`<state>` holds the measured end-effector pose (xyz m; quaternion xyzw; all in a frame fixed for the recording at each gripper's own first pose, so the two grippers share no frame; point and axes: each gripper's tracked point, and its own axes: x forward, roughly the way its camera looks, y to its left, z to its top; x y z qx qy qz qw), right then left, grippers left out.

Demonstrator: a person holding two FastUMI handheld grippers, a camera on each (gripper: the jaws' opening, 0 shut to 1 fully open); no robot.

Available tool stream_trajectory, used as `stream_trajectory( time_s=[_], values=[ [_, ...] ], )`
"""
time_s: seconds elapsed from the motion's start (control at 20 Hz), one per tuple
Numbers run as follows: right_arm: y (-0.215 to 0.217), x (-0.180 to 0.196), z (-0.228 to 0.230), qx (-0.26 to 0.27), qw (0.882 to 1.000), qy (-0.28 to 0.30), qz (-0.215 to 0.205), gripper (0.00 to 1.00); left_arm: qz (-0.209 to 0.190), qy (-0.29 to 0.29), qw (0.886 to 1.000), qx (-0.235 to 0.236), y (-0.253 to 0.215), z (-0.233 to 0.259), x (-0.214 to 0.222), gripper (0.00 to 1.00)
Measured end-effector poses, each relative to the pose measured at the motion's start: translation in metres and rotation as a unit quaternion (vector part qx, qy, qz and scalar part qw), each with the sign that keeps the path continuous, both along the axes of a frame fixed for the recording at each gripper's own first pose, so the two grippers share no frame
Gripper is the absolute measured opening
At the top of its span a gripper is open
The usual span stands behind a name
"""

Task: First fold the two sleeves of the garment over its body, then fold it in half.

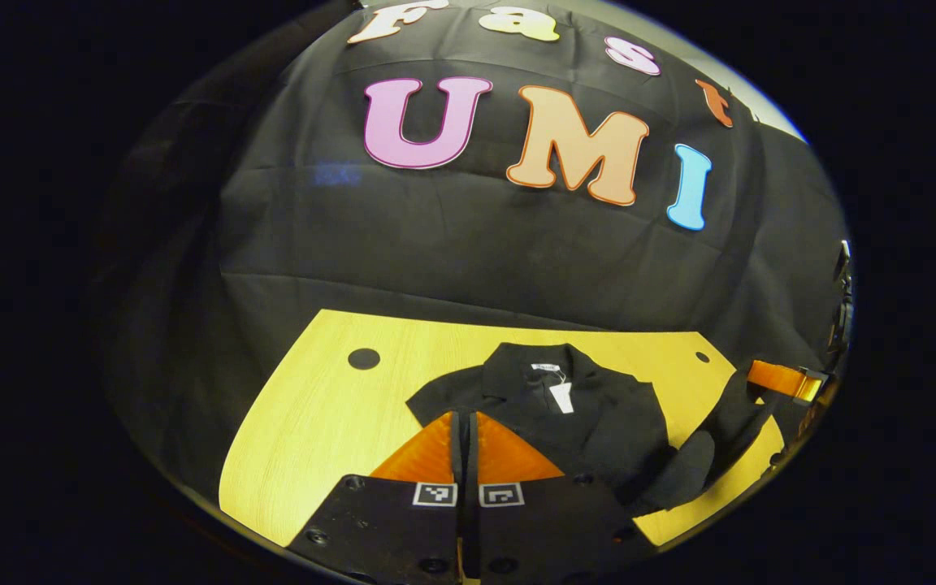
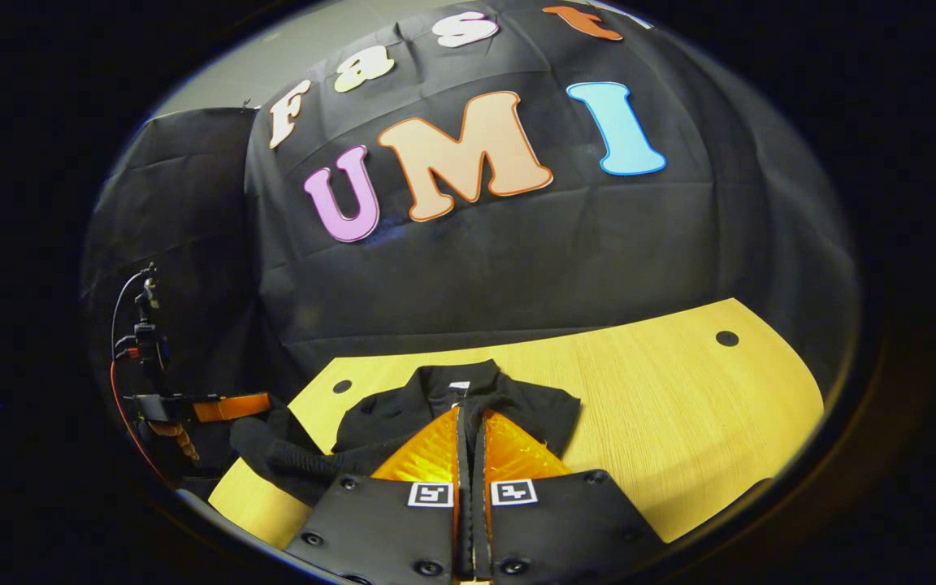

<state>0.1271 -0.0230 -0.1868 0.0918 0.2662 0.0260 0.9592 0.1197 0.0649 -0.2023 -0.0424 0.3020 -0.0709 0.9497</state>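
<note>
A black collared garment (image 1: 598, 418) with a white tag (image 1: 561, 396) lies face up on the yellow wooden table (image 1: 314, 422), collar toward the wall. My left gripper (image 1: 465, 416) has its fingers pressed together at the garment's left sleeve (image 1: 435, 396). In the right gripper view that gripper (image 2: 266, 404) holds this sleeve (image 2: 289, 455) out past the table's left edge. My right gripper (image 2: 470, 413) is shut at the garment (image 2: 435, 394) too. In the left gripper view it (image 1: 756, 375) holds the right sleeve (image 1: 716, 439) lifted, the cuff hanging down.
The black cloth wall rises just behind the table (image 2: 679, 406). Small dark round holes (image 1: 363, 358) (image 2: 727, 338) sit near the table's back corners. Bare wood lies on both sides of the garment. A hand (image 2: 175, 439) with cables holds the left gripper.
</note>
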Motion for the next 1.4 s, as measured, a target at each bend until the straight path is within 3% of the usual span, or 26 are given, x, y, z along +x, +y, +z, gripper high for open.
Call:
stream_trajectory(
  time_s=[0.3,0.4,0.45,0.55,0.6,0.7,0.8,0.9,1.15,1.2,1.25,1.4],
  values=[
    [-0.02,0.043,-0.005,-0.013,0.999,-0.005,-0.045,0.02,-0.007,-0.017,1.0,0.02,0.006,-0.008,0.047,0.0],
    [-0.032,0.051,-0.012,-0.031,0.996,0.007,-0.082,0.02,0.033,-0.045,0.994,0.094,0.032,-0.004,0.064,0.0],
    [-0.038,0.053,-0.013,-0.042,0.994,0.008,-0.1,0.35,0.051,-0.065,0.989,0.126,0.043,0.002,0.074,0.09],
    [-0.04,0.055,-0.002,-0.07,0.991,-0.018,-0.114,1.0,0.056,-0.11,0.983,0.138,0.042,0.028,0.081,0.99],
    [-0.036,0.052,0.011,-0.084,0.989,-0.036,-0.115,0.98,0.052,-0.128,0.982,0.127,0.034,0.038,0.084,0.9],
    [-0.033,0.045,0.03,-0.108,0.985,-0.067,-0.114,0.98,0.046,-0.153,0.981,0.113,0.026,0.057,0.079,0.98],
    [-0.028,0.033,0.047,-0.113,0.983,-0.091,-0.115,0.98,0.041,-0.17,0.979,0.101,0.02,0.073,0.07,0.86],
    [-0.023,0.015,0.062,-0.105,0.982,-0.107,-0.113,0.97,0.043,-0.182,0.978,0.095,0.016,0.09,0.055,0.93],
    [-0.02,-0.045,0.095,-0.099,0.979,-0.146,-0.103,0.98,0.055,-0.239,0.964,0.1,0.009,0.151,0.001,0.93],
    [-0.02,-0.06,0.102,-0.099,0.978,-0.154,-0.101,0.93,0.055,-0.248,0.962,0.101,0.006,0.16,-0.014,0.99],
    [-0.02,-0.075,0.11,-0.103,0.975,-0.169,-0.101,0.93,0.053,-0.256,0.96,0.102,0.001,0.169,-0.028,0.92],
    [-0.017,-0.123,0.121,-0.113,0.97,-0.192,-0.091,0.94,0.066,-0.275,0.952,0.113,-0.003,0.189,-0.074,0.92]
  ],
)
